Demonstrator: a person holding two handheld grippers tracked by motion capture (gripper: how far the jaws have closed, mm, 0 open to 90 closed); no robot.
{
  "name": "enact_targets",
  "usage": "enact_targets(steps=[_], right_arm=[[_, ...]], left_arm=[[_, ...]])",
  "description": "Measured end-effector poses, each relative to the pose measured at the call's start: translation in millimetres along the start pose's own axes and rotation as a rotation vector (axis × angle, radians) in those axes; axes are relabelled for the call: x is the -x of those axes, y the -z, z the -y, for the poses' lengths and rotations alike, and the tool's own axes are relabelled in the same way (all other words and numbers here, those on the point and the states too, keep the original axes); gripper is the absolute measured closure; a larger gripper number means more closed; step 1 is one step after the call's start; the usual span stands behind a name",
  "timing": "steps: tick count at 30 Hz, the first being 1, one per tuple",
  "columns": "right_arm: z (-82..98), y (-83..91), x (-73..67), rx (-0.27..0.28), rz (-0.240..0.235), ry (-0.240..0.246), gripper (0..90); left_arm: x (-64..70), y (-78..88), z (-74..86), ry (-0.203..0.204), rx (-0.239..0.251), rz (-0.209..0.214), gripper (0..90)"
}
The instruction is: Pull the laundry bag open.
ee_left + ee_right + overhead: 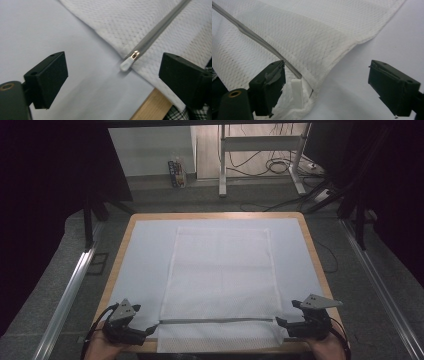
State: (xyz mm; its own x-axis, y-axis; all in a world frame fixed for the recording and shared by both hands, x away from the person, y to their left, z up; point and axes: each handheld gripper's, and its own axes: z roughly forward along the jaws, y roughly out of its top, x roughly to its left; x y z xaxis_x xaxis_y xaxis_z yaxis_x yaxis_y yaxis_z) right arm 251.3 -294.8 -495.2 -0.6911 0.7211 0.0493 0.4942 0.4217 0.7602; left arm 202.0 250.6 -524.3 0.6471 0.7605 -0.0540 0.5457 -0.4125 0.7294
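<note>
With the white mesh zipper bag [220, 270] flat mid-table, zipper [217, 321] along its near edge, left gripper [150, 330] and right gripper [280, 322] gape empty at the zipper's ends, apparently just released; next likely withdrawal.

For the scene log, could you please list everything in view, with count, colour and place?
mesh bag: one, white, flat mid-table, near edge reaching the table's front
zipper: one, grey, closed, across the bag near its front end
zipper pull: one, white with metal slider, at the zipper's left end
table cover: one, pale blue, under the bag
table: one, wooden rim
desk frame: one, white, far floor, cables beside it
left hand-held gripper: black, open, at the bag's left edge
right hand-held gripper: black, open, at the bag's right edge
</note>
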Motion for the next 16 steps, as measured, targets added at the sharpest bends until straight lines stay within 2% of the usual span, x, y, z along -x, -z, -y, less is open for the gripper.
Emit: enact_targets(steps=[2,5,7,9,12,16], right_arm=[[1.0,0.0,1.6,0.0,0.001,-0.002,12.6],[3.0,-1.7,3.9,-0.015,0.0,-0.009,10.6],[3.9,-3.3,4.7,-0.029,-0.003,-0.01,9.8],[4.6,-5.2,4.9,-0.04,-0.007,-0.01,9.3],[5.6,-7.6,4.8,-0.054,-0.012,-0.003,8.5],[6.4,-9.1,5.8,-0.062,-0.016,-0.005,8.1]], left_arm=[[-2.2,1.3,4.0,0.029,0.004,-0.006,5.3],[-5.0,1.6,11.0,0.041,-0.013,-0.041,2.6],[-7.7,2.3,13.2,0.07,-0.013,-0.058,2.1],[-10.6,5.1,14.9,0.096,0.016,-0.041,2.1],[-14.5,5.3,15.9,0.134,0.02,-0.031,2.2],[-14.9,4.4,15.3,0.136,0.012,-0.027,3.5]])
